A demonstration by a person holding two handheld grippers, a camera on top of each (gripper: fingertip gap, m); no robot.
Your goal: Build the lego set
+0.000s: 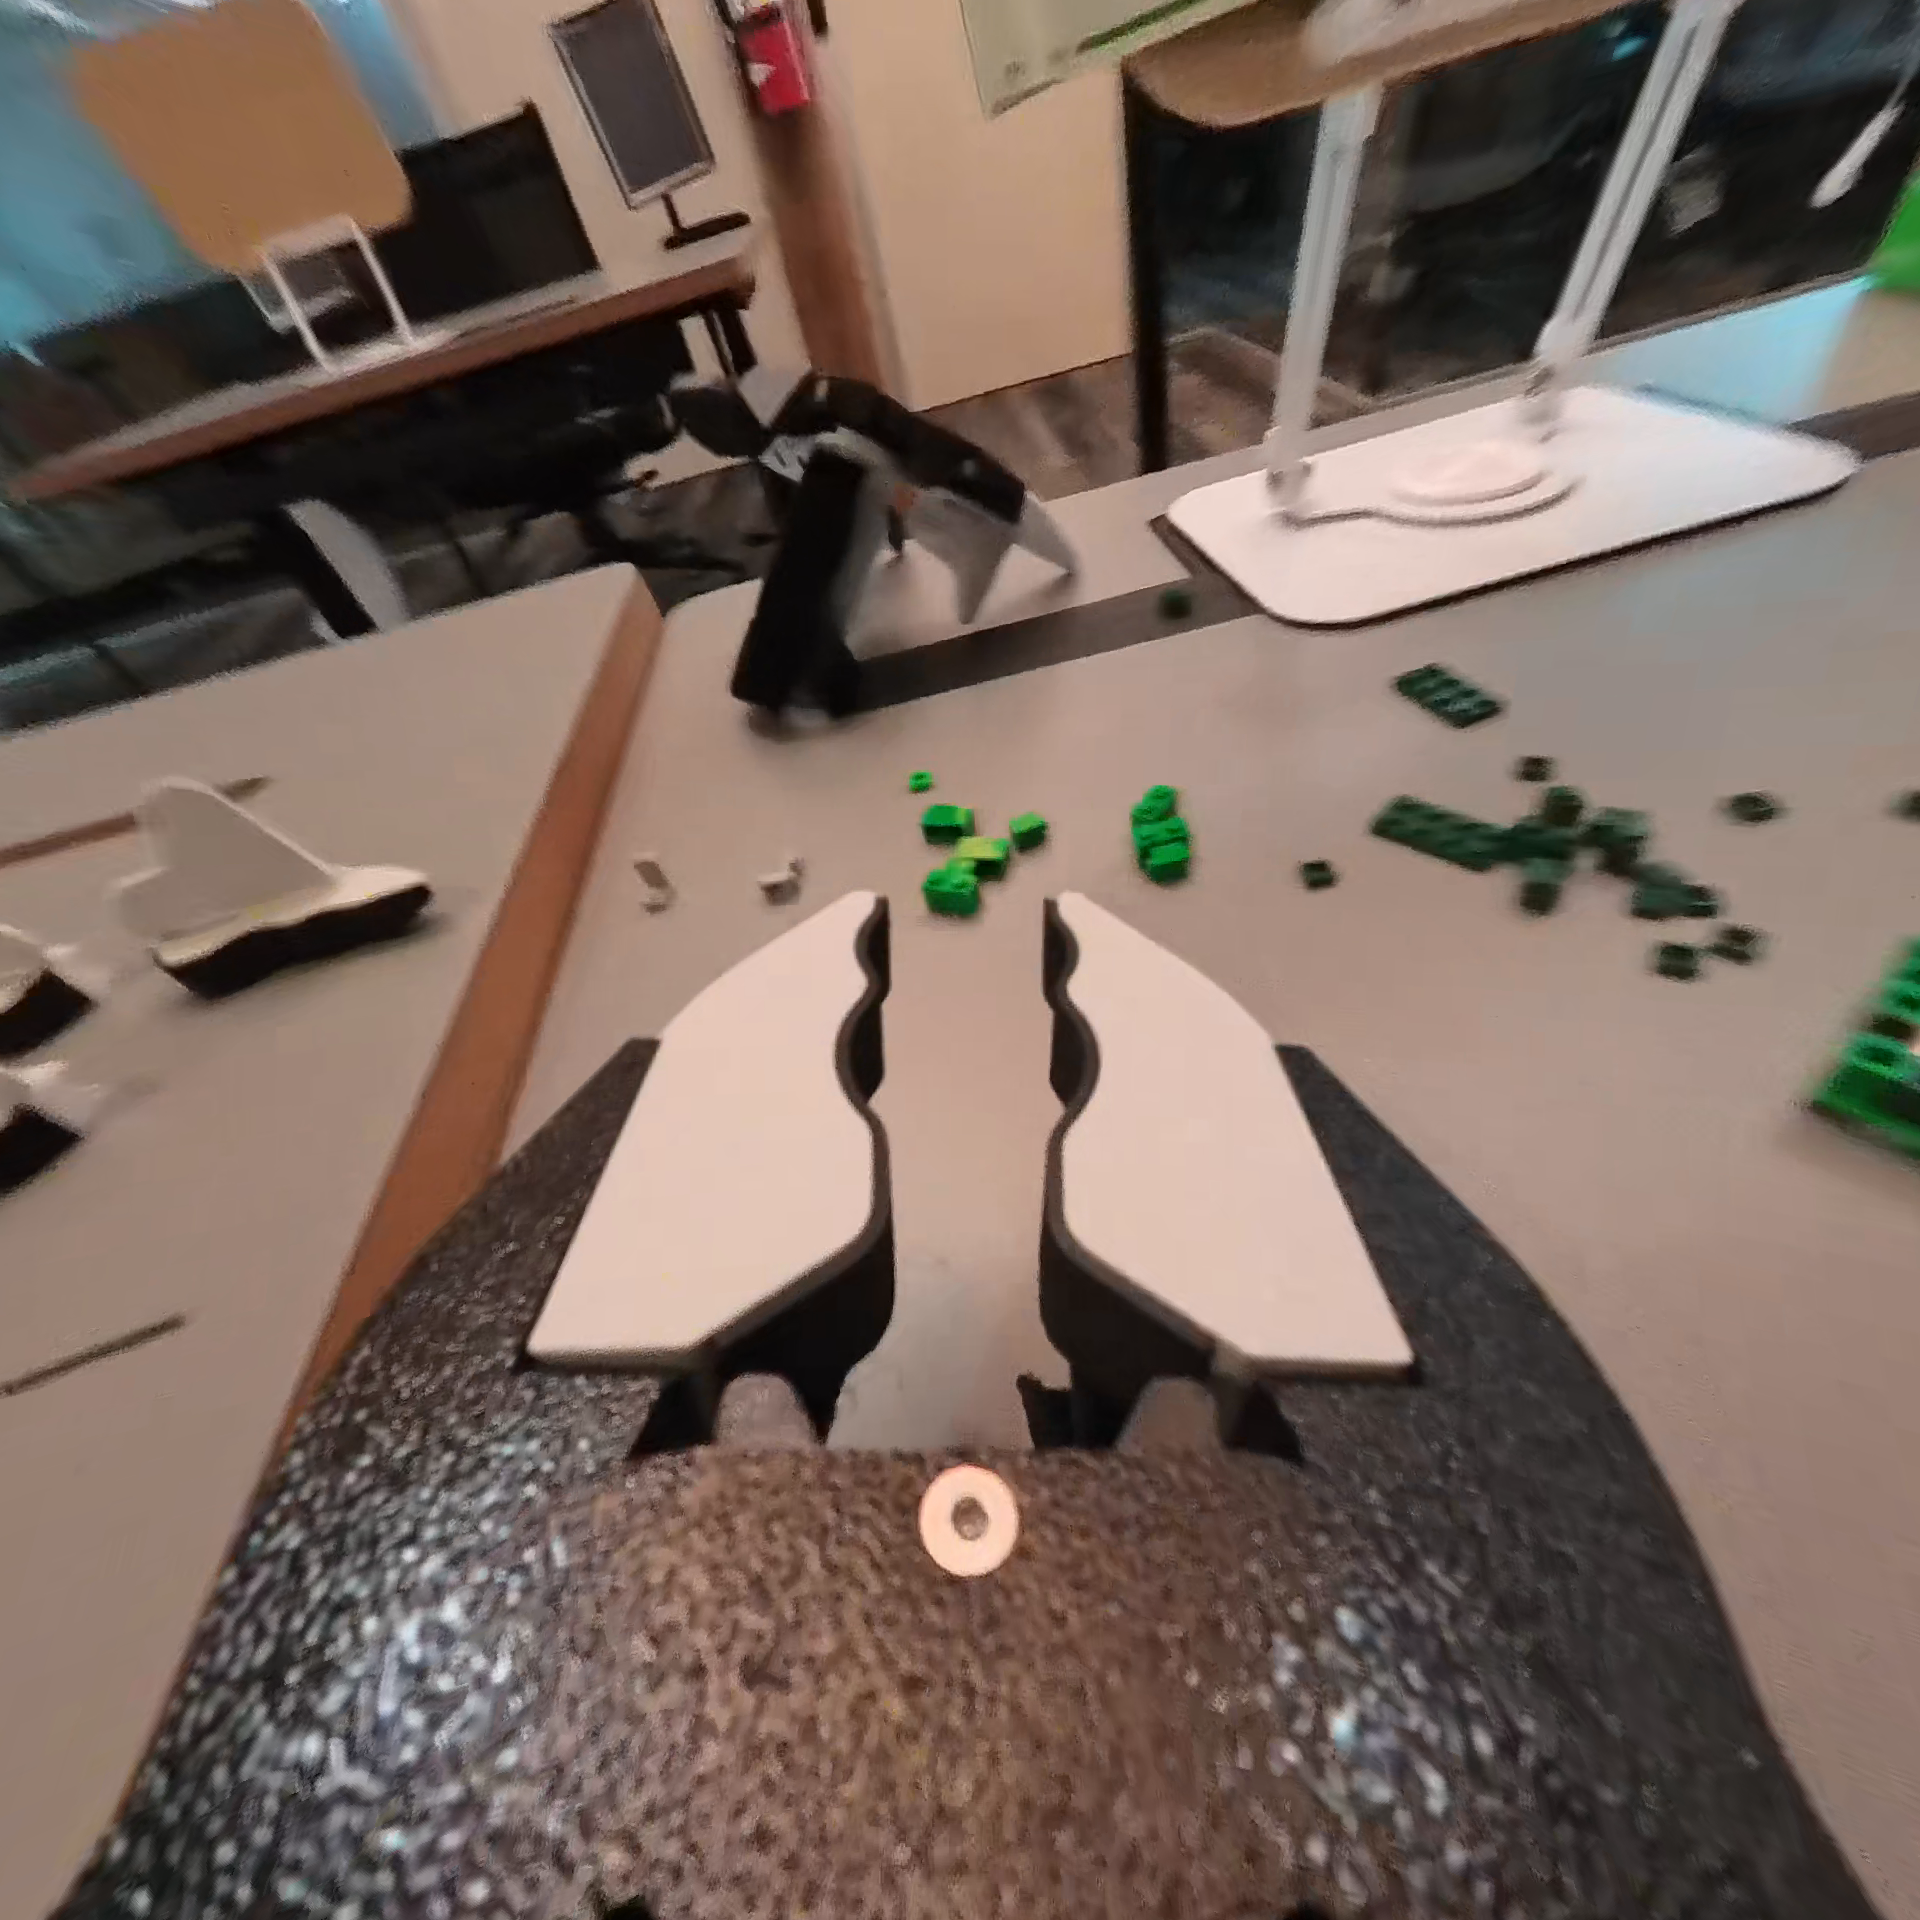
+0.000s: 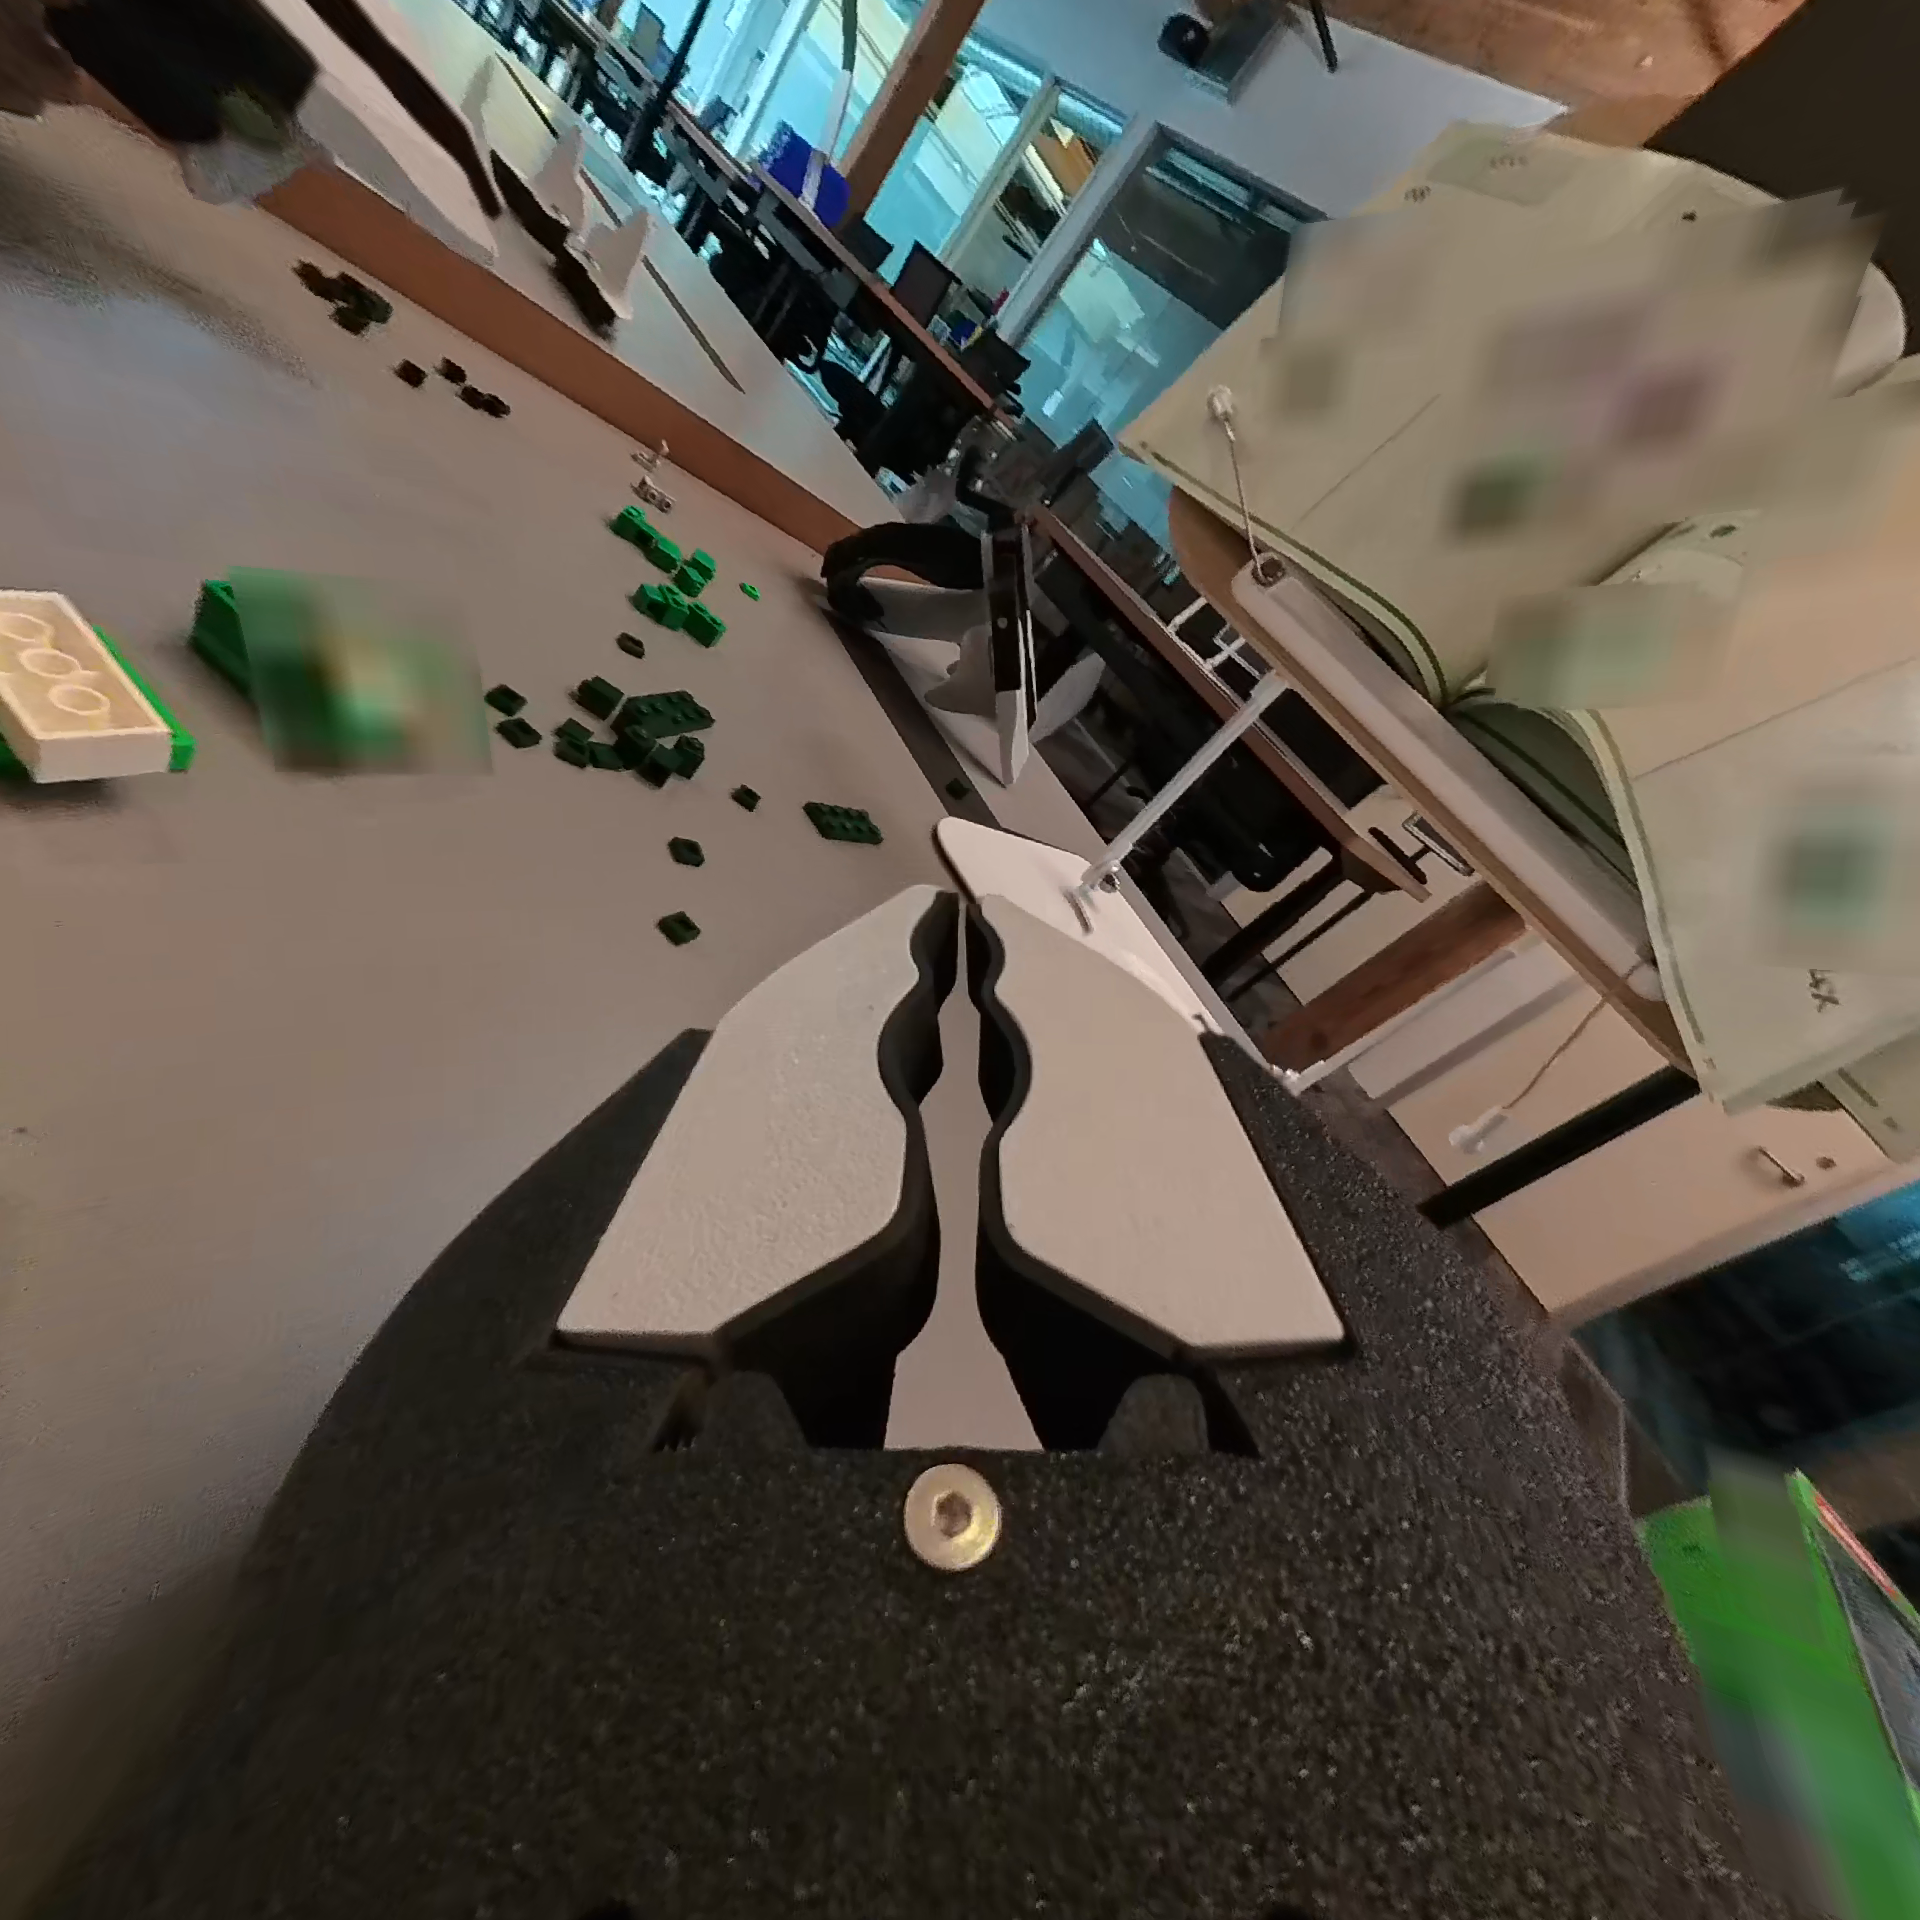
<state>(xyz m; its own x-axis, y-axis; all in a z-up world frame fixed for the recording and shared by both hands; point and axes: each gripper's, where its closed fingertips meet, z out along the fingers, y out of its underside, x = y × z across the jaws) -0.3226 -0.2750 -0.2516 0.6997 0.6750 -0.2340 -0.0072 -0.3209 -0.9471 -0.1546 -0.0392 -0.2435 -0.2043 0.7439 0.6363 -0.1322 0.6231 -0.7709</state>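
Loose bright green bricks (image 1: 966,852) lie on the grey table (image 1: 1351,1143) just beyond my left gripper (image 1: 968,916), which is open and empty a little above the table. Dark green bricks (image 1: 1558,852) are scattered to the right. A partly built green piece (image 1: 1881,1049) sits at the right edge. My right gripper (image 2: 966,909) is shut with nothing between its fingers, tilted over the table. In the right wrist view a white-topped green build (image 2: 83,686) lies at the far left, with dark green bricks (image 2: 634,727) and bright green bricks (image 2: 675,592) beyond.
A spare gripper (image 1: 831,540) stands on the table behind the bricks. A white stand base (image 1: 1507,509) sits at the back right, and its stand holds an open booklet (image 2: 1507,468). Spare finger parts (image 1: 270,904) lie on the neighbouring table. Two small grey pieces (image 1: 717,883) lie near the seam. Both grippers' tips are roughly 15 centimetres from the partly built green piece (image 1: 1881,1049).
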